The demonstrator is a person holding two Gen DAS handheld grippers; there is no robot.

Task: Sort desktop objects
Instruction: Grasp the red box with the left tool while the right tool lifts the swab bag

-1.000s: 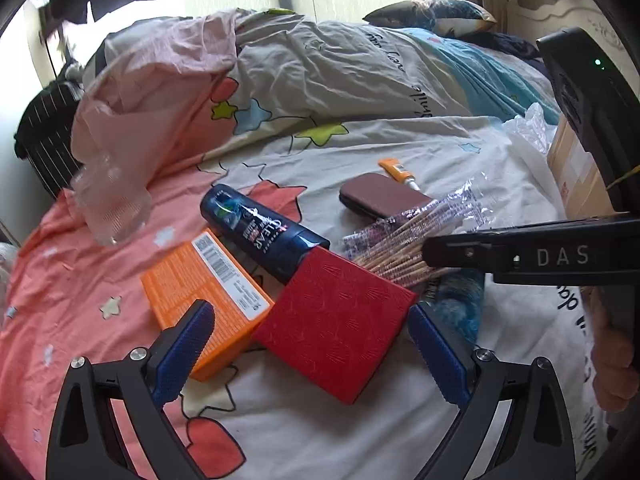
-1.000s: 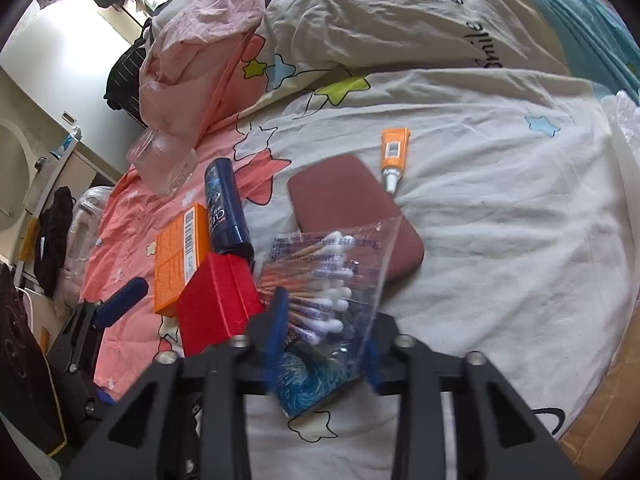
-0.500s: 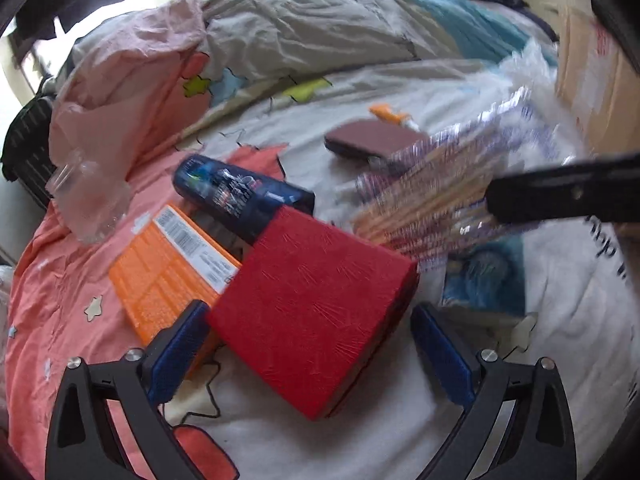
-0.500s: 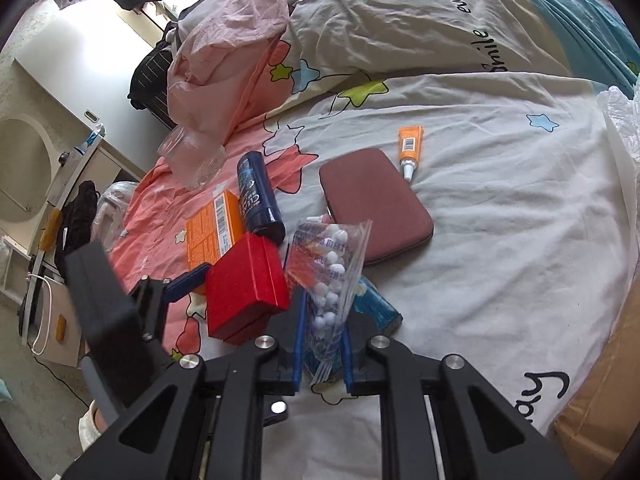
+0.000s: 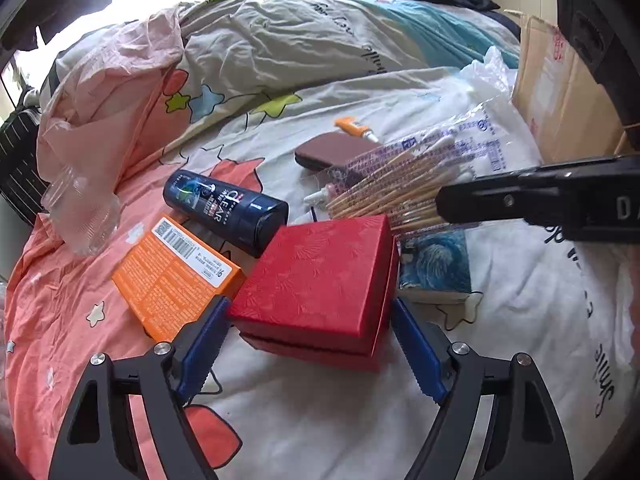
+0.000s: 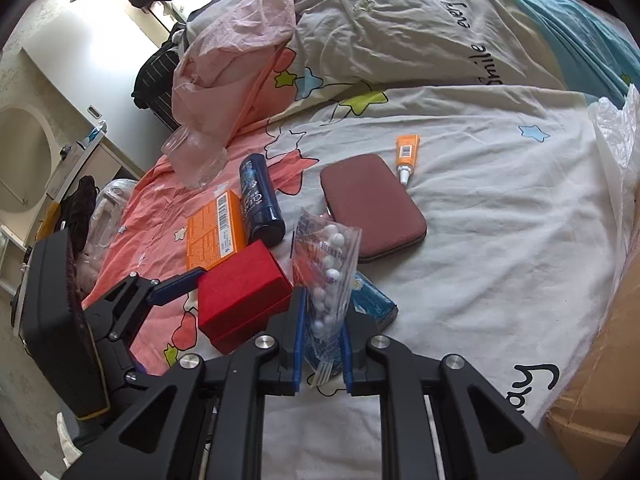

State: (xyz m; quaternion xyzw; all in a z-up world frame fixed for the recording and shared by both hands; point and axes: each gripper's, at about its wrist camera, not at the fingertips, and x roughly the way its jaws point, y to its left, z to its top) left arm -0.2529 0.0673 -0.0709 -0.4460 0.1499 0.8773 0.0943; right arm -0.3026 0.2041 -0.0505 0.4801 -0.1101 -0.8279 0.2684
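A red box (image 5: 320, 276) lies on the bed between the blue pads of my left gripper (image 5: 310, 334). Its jaws straddle the box's near end; I cannot tell whether the pads touch it. The red box also shows in the right wrist view (image 6: 240, 292). My right gripper (image 6: 320, 320) is shut on a clear bag of cotton swabs (image 6: 328, 264) and holds it above the bed; the bag also shows in the left wrist view (image 5: 412, 184). An orange box (image 5: 176, 276), a dark blue bottle (image 5: 228, 208), a maroon case (image 6: 372, 208), an orange tube (image 6: 406, 156) and a blue packet (image 5: 436, 264) lie around.
A crumpled quilt (image 6: 400, 36) and pink cloth (image 6: 240, 56) are heaped at the back. A clear plastic cup (image 5: 84, 208) lies at the left. A cardboard box (image 5: 560, 92) and a white plastic bag (image 6: 616, 128) stand at the right edge of the bed.
My left gripper has moved forward and its jaws have narrowed around the red box. My right gripper has lifted the swab bag off the bed and turned it upright.
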